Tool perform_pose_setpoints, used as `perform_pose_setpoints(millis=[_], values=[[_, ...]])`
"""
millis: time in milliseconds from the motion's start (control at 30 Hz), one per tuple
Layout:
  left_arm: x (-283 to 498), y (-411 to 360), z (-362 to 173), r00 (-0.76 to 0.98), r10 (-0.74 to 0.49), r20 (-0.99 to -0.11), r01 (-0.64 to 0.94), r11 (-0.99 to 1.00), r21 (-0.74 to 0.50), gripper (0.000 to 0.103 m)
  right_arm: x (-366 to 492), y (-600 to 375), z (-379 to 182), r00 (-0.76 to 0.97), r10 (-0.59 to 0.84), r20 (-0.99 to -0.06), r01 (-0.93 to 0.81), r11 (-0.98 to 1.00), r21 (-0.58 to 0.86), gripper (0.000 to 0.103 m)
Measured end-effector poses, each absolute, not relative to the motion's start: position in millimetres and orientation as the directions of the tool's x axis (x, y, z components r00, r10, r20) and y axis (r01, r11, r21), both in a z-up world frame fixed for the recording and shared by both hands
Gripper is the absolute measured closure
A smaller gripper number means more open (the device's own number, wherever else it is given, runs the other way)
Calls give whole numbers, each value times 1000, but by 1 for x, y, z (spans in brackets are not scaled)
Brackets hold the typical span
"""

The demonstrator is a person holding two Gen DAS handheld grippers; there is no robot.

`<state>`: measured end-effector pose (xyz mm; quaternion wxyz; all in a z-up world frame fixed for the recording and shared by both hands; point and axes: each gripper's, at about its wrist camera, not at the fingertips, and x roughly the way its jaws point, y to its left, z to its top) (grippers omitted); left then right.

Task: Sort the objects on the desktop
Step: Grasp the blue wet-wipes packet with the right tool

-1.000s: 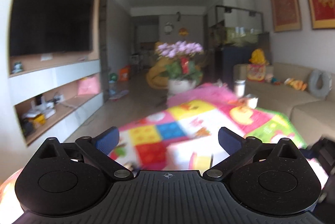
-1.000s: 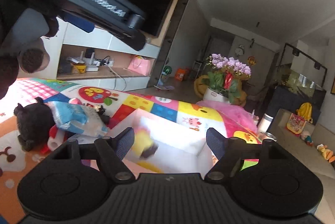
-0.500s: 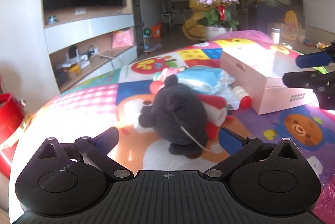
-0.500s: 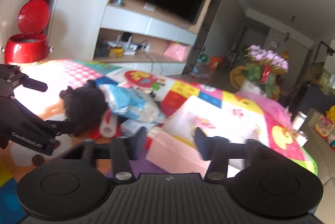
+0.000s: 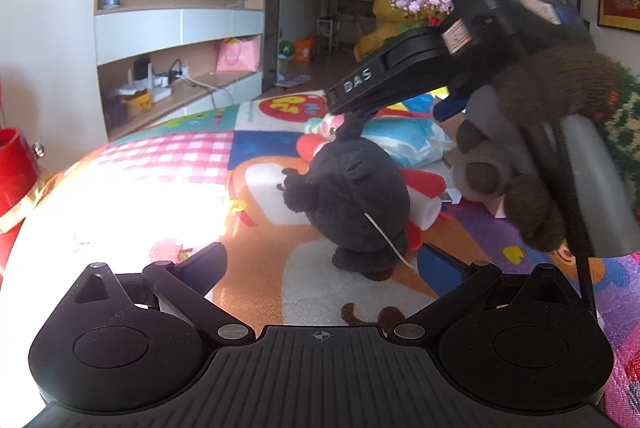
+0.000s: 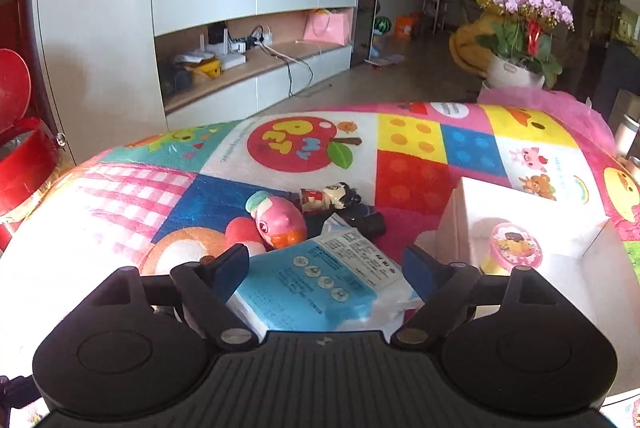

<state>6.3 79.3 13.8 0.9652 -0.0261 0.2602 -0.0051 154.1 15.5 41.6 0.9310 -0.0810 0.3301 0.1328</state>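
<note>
Left gripper (image 5: pixel 322 266): matte black ribbed body, blue pads spread apart, nothing between them, over a fleecy patchwork mat (image 5: pixel 160 164). Black plush toy (image 5: pixel 356 196): rounded, fuzzy, upright on the mat just beyond the pads at 12 o'clock, thin white cord trailing down its back. White cylinder with red trim (image 5: pixel 425 206): lying against the plush at its 3 o'clock. Gloved hand (image 5: pixel 532 148): brown knit, gripping the other tool's grey handle, at 2 o'clock in the left wrist view. Right gripper (image 6: pixel 326 270): same build, jaws just opened wide, not pressing anything. Blue-and-white soft plastic packet (image 6: pixel 320 284): flat, crinkled, printed label, lying between and below the pads. Pink rounded plastic figure (image 6: pixel 278 222): glossy, green cap, beyond the packet at 11 o'clock. Small dark-haired figurine (image 6: pixel 332 197): on its side, just behind. White rectangular box (image 6: pixel 520 224): stiff card, open-topped, at 2 o'clock, containing a round pink-lidded item (image 6: pixel 514 246).
</note>
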Motion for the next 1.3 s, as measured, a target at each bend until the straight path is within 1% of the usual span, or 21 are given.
perform_pose_setpoints(millis=[67, 100, 200, 267, 333, 400, 500, 567, 633, 667, 700, 733, 800, 900, 967, 1033, 1067, 1100, 1133, 1200, 1300], values=[[7, 81, 13, 860, -21, -510, -15, 998, -66, 0, 162, 26, 31, 735, 169, -656, -285, 956, -73, 9], [8, 83, 13, 857, -21, -514, -20, 997, -75, 0, 166, 29, 27, 738, 162, -655, -279, 957, -78, 4], [6, 87, 13, 859, -29, -512, -26, 995, -100, 0, 170, 27, 23, 742, 161, -651, -272, 959, -73, 4], [5, 87, 13, 861, -33, -507, -23, 994, -103, 0, 168, 22, 23, 731, 171, -661, -278, 959, -60, 8], [4, 87, 14, 863, -38, -504, -19, 994, -107, 0, 159, 16, 26, 723, 188, -665, -304, 951, -61, 18], [3, 88, 14, 865, -48, -500, -12, 993, -117, 0, 144, 9, 29, 715, 218, -664, -343, 937, -61, 23], [0, 89, 15, 861, -101, -498, 34, 989, -142, 0, 118, -9, 32, 687, 274, -672, -404, 914, -40, 24], [-2, 86, 14, 851, -131, -509, 70, 988, -137, 0, 97, -23, 32, 678, 301, -671, -440, 897, -42, 35], [-3, 82, 14, 844, -133, -519, 85, 990, -115, 0, 77, -38, 33, 663, 321, -676, -468, 883, -40, 40], [-3, 79, 14, 842, -125, -524, 85, 991, -100, 0, 67, -46, 32, 653, 335, -679, -482, 876, -32, 47], [-3, 77, 14, 840, -118, -529, 85, 993, -87, 0, 60, -54, 30, 636, 348, -689, -495, 868, -19, 60], [0, 74, 13, 836, -109, -538, 85, 994, -68, 0, 53, -62, 27, 617, 350, -705, -500, 866, -7, 68], [2, 68, 13, 831, -84, -550, 81, 996, -30, 0, 41, -75, 20, 615, 323, -719, -482, 876, -18, 72], [10, 65, 12, 831, -27, -556, 57, 998, 38, 0, 18, -96, 12, 684, 266, -680, -445, 890, -100, 72], [19, 67, 12, 838, 22, -545, 31, 996, 87, 0, 6, -109, 14, 709, 278, -648, -435, 896, -92, 70], [29, 69, 14, 849, 89, -521, -16, 990, 143, 0, 3, -118, 21, 717, 312, -623, -431, 901, -45, 62], [33, 70, 16, 851, 124, -511, -39, 984, 174, 0, 4, -120, 26, 730, 323, -602, -427, 904, -32, 59], [36, 71, 18, 851, 153, -502, -59, 978, 198, 0, 5, -120, 32, 744, 333, -579, -424, 905, -25, 53], [38, 73, 21, 850, 164, -500, -69, 977, 202, 0, 8, -118, 38, 757, 345, -556, -423, 906, -15, 46], [35, 78, 27, 849, 147, -508, -67, 983, 173, 0, 20, -109, 49, 766, 381, -517, -438, 899, 13, 40], [21, 80, 30, 846, 109, -522, -39, 989, 143, 0, 44, -81, 55, 749, 424, -509, -477, 879, 30, 40]])
